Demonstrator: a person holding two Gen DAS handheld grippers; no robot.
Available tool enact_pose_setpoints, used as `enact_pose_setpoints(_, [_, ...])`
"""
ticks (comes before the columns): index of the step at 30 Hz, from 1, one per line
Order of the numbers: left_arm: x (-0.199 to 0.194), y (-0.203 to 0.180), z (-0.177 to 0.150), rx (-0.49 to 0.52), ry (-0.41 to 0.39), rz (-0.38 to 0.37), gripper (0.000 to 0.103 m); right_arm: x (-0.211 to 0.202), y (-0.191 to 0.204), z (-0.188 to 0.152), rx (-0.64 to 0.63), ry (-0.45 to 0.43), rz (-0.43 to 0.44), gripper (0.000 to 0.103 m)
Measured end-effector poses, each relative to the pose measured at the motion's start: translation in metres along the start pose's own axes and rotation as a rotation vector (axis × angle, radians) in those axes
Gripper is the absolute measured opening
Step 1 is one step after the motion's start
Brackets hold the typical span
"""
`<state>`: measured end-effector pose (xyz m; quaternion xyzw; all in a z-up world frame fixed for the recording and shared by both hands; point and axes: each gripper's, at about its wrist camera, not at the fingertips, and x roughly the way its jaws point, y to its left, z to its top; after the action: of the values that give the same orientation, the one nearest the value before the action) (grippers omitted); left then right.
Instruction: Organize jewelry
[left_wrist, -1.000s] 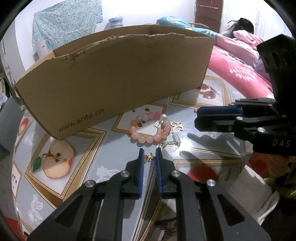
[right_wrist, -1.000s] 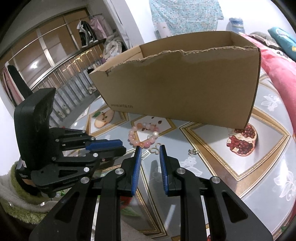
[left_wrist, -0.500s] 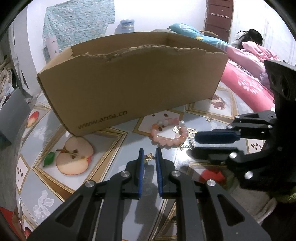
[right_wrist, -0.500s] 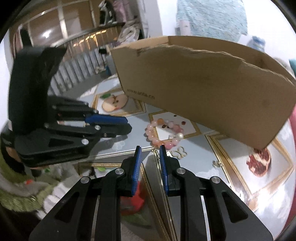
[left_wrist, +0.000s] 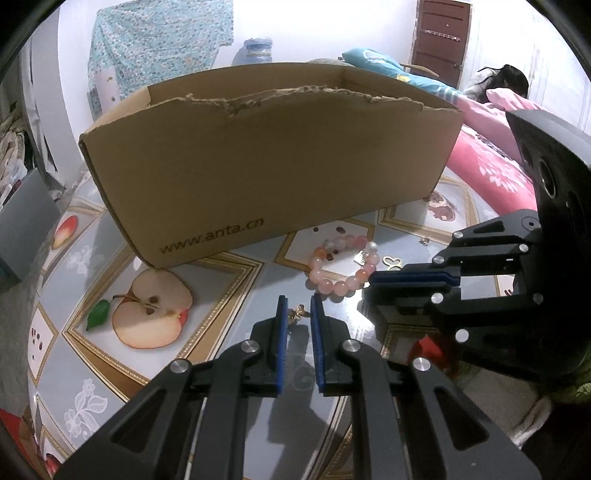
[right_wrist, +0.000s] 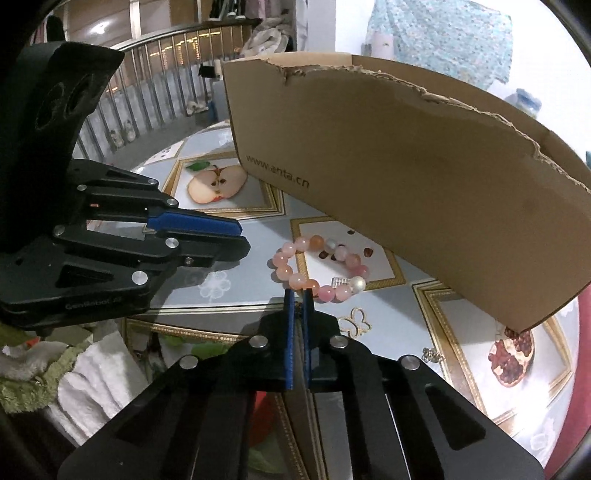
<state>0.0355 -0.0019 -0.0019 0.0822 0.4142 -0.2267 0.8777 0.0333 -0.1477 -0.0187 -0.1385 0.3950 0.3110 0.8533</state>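
We hold the left gripper (left_wrist: 298, 308) with its jaws nearly together, pinching a small gold charm (left_wrist: 297, 313) right at their tips. Just beyond those tips and a little to their right lies the pink bead bracelet (left_wrist: 345, 266) on the glass tabletop (left_wrist: 229, 291), and farther ahead stands the torn cardboard box (left_wrist: 269, 162).

Our right gripper (right_wrist: 298, 295) has just been closing, and its blue pads now stand all but touching. Its tips sit at the near edge of the bracelet (right_wrist: 320, 268); we cannot tell whether a bead or cord is caught between them. A gold butterfly charm (right_wrist: 355, 322) lies on the glass just to the right of these jaws, a small silver piece (right_wrist: 432, 354) farther right. From the left wrist view the right gripper (left_wrist: 373, 277) reaches in sideways, its tips against the bracelet's right side.
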Motion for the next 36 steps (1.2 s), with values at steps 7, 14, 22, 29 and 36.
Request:
enact_pose_setpoints(7, [-0.007, 0.002, -0.001, -0.007, -0.019, 0.009, 0.011, -0.010, -0.018, -0.001, 0.109, -0.033, 0.043, 0.000])
enact_pose_setpoints(14, [-0.022, 0.000, -0.002, -0.008, -0.050, 0.020, 0.011, -0.040, -0.038, 0.003, 0.207, -0.122, 0.084, 0.000])
enact_pose_setpoints(22, [-0.051, -0.007, 0.005, -0.008, -0.119, 0.008, 0.011, -0.075, -0.048, 0.017, 0.257, -0.242, 0.119, 0.000])
enact_pose_setpoints(29, [-0.091, -0.010, 0.039, 0.016, -0.242, -0.043, 0.011, -0.112, -0.065, 0.043, 0.251, -0.360, 0.133, 0.000])
enact_pose_setpoints(36, [-0.094, -0.003, 0.092, 0.071, -0.309, -0.023, 0.011, -0.115, -0.088, 0.082, 0.243, -0.420, 0.134, 0.000])
